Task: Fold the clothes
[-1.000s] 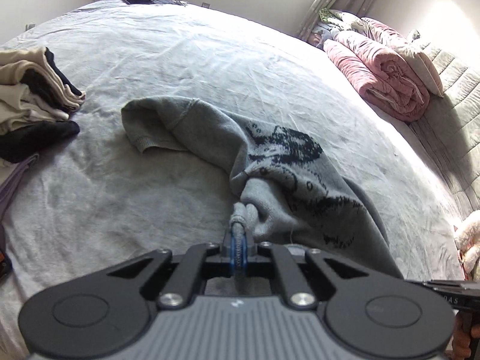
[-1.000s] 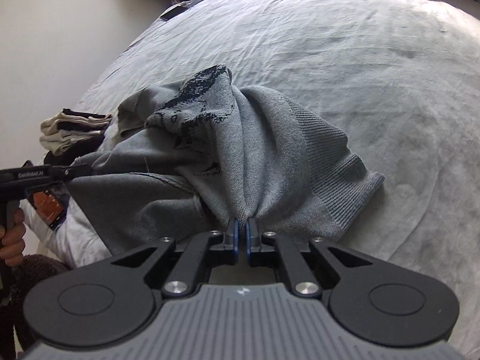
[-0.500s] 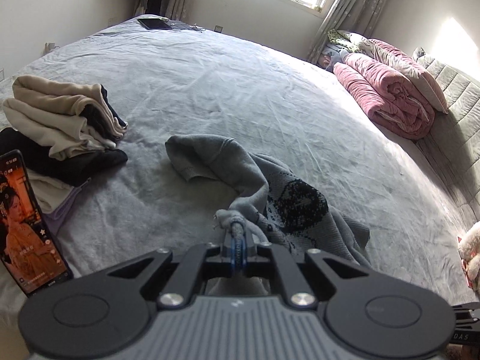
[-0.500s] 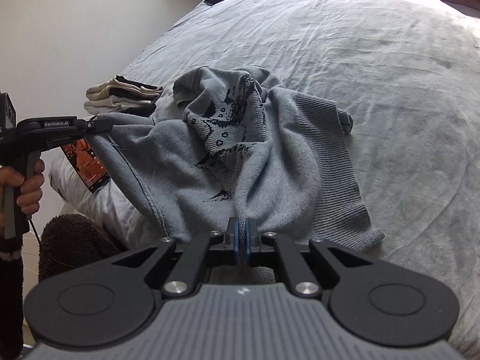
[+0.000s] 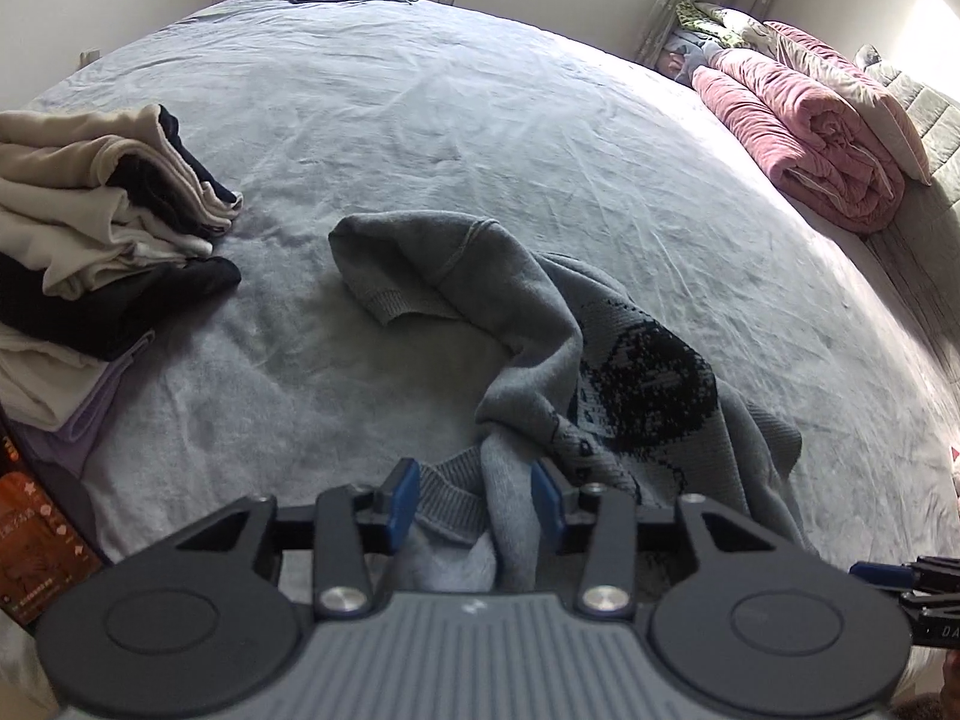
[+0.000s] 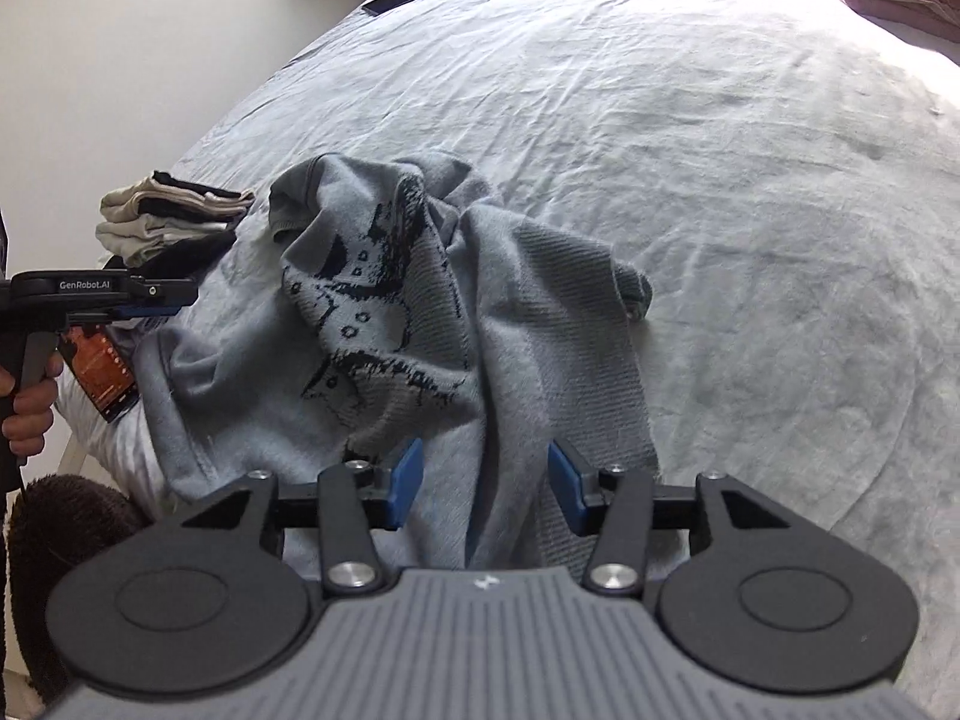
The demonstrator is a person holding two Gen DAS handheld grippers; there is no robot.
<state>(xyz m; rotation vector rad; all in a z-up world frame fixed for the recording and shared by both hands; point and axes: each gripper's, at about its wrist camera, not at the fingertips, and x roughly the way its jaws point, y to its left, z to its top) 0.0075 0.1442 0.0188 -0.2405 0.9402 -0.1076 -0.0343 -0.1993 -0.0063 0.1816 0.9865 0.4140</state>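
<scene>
Grey knit sweater (image 5: 540, 324) lies rumpled at the near edge of the bed (image 5: 480, 120); soft, limp, likely best pinched at ribbed hem or shoulder seams. Left gripper (image 5: 474, 501) and right gripper (image 6: 483, 483) jaws opening, cloth loose between, unpinched. "GenRobot.AI" reads on the left gripper's side.

left gripper (image 5: 474, 501) jaws opening around grey sweater (image 5: 540, 324) on bed (image 5: 420, 108).
</scene>
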